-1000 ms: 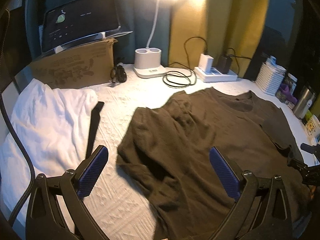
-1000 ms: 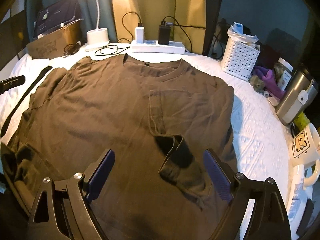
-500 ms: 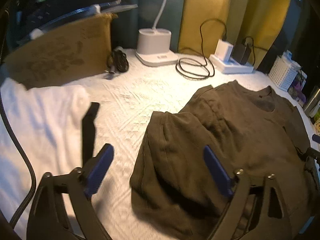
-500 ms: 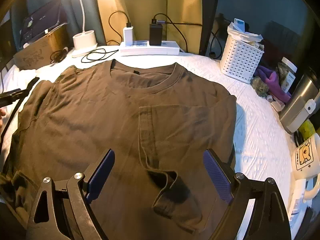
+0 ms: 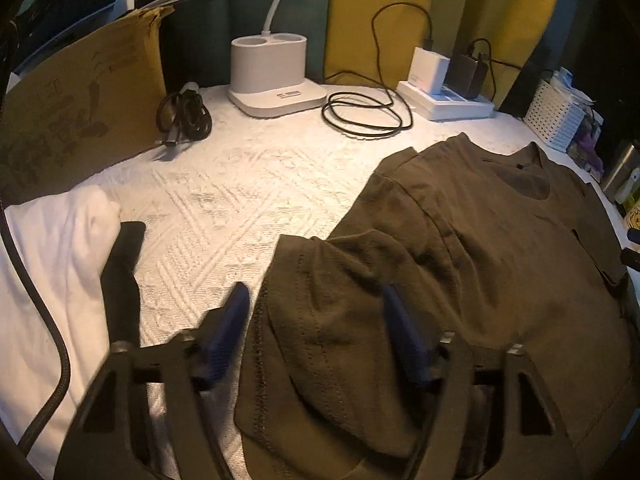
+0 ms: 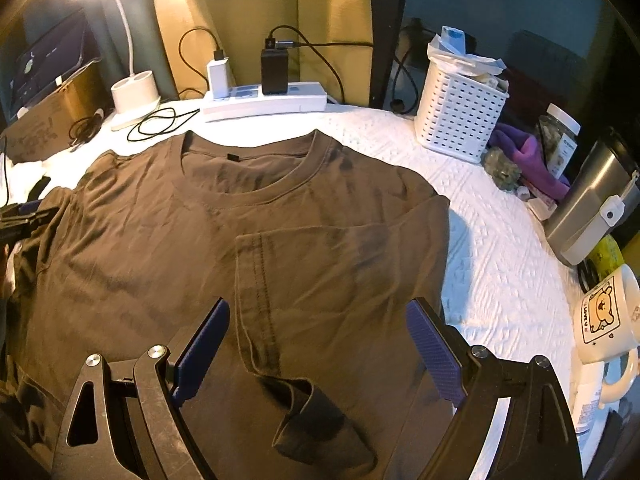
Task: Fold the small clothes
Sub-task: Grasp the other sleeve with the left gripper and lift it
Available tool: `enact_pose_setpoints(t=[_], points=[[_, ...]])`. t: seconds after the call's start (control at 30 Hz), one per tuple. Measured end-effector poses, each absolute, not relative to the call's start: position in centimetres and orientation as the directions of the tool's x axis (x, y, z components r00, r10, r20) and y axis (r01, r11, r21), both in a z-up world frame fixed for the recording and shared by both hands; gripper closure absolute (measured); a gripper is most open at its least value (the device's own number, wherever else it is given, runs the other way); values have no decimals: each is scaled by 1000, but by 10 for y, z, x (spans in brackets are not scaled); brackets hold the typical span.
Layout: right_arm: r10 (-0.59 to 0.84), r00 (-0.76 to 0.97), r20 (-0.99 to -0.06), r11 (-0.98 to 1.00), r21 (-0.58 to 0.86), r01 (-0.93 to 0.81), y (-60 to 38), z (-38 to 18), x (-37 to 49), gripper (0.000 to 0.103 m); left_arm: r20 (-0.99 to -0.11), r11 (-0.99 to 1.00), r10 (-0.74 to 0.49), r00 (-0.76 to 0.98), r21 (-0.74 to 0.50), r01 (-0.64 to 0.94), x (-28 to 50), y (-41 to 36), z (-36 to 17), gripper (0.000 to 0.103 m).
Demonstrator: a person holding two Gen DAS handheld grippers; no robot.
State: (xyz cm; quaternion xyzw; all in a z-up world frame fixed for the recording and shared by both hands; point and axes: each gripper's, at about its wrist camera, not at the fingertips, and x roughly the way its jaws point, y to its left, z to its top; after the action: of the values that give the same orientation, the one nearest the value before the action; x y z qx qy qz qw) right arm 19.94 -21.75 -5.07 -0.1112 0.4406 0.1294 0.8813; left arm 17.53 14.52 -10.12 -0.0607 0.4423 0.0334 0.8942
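A brown T-shirt (image 6: 160,248) lies spread on the white quilted cover, collar toward the far side. Its right sleeve (image 6: 332,280) is folded in over the chest. My right gripper (image 6: 318,308) hangs open above that folded sleeve, with nothing touching its pads. In the left wrist view the shirt (image 5: 500,240) fills the right half, and its left sleeve (image 5: 320,340) lies rumpled at the edge. My left gripper (image 5: 316,300) straddles this sleeve with its jaws closing. The fabric is between the pads, which are not pressing on it.
A white cloth (image 5: 52,260) and a black strap (image 5: 120,272) lie left of the shirt. Along the back stand a cardboard box (image 5: 72,120), lamp base (image 5: 272,76), coiled cable (image 5: 364,116) and power strip (image 6: 264,104). On the right are a white basket (image 6: 456,116), steel tumbler (image 6: 592,216) and mug (image 6: 604,320).
My left gripper has moved forward and down onto the left sleeve, and its jaws have narrowed around it. The right gripper has crept forward over the folded sleeve, still wide.
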Motion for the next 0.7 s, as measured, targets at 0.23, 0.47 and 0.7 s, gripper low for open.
enact_pose_setpoints(t=[0.23, 0.47, 0.7], points=[[142, 581, -801, 943, -68, -325, -220, -51, 199, 12, -785, 986, 14, 619, -90, -137, 167, 142, -100, 91], [153, 593, -790, 942, -65, -330, -225, -47, 194, 12, -755, 971, 79, 651, -91, -223, 152, 148, -89, 98], [173, 612, -772, 952, -27, -304, -238, -40, 190, 12, -709, 964, 132, 693, -71, -256, 137, 134, -65, 98]])
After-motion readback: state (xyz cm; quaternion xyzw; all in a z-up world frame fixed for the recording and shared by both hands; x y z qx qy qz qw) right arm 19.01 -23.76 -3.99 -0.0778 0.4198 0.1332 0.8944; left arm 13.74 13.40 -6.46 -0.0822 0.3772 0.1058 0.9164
